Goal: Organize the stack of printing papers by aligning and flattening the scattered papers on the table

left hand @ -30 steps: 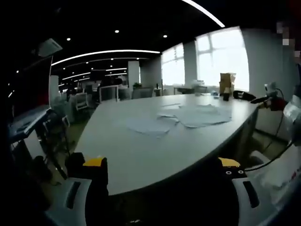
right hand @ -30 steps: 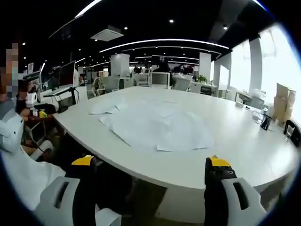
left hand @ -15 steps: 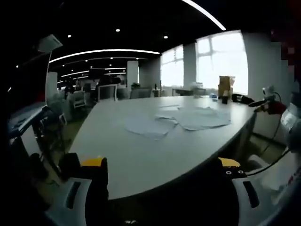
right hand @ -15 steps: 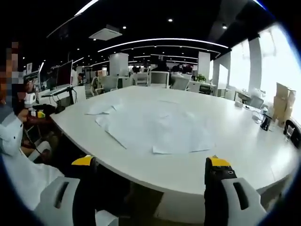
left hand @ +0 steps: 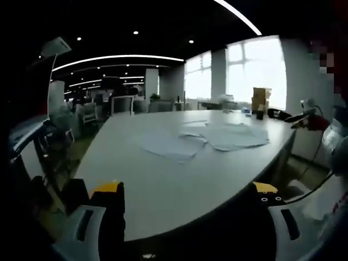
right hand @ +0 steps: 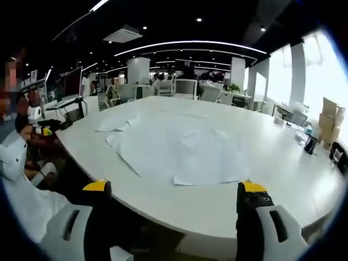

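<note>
White printing papers (right hand: 179, 149) lie scattered and overlapping on a large white table (right hand: 272, 174); in the left gripper view the same papers (left hand: 217, 137) spread across the table's middle, with one loose sheet (left hand: 166, 145) nearer me. My right gripper (right hand: 174, 191) hangs just off the table's near edge, jaws wide apart and nothing between them. My left gripper (left hand: 185, 191) is likewise open and holds nothing, low before the table's edge (left hand: 179, 217). The papers lie well ahead of both grippers.
A cardboard box (left hand: 262, 98) and small dark items (right hand: 310, 144) stand near the window side of the table. Office chairs (right hand: 185, 88) and desks with monitors (right hand: 73, 87) line the far side. A person in white (right hand: 16, 157) sits at the left of the right gripper view.
Both cameras have crept slightly forward toward the table; the papers look a little nearer. The sheets themselves have not moved, and both grippers stay open.
</note>
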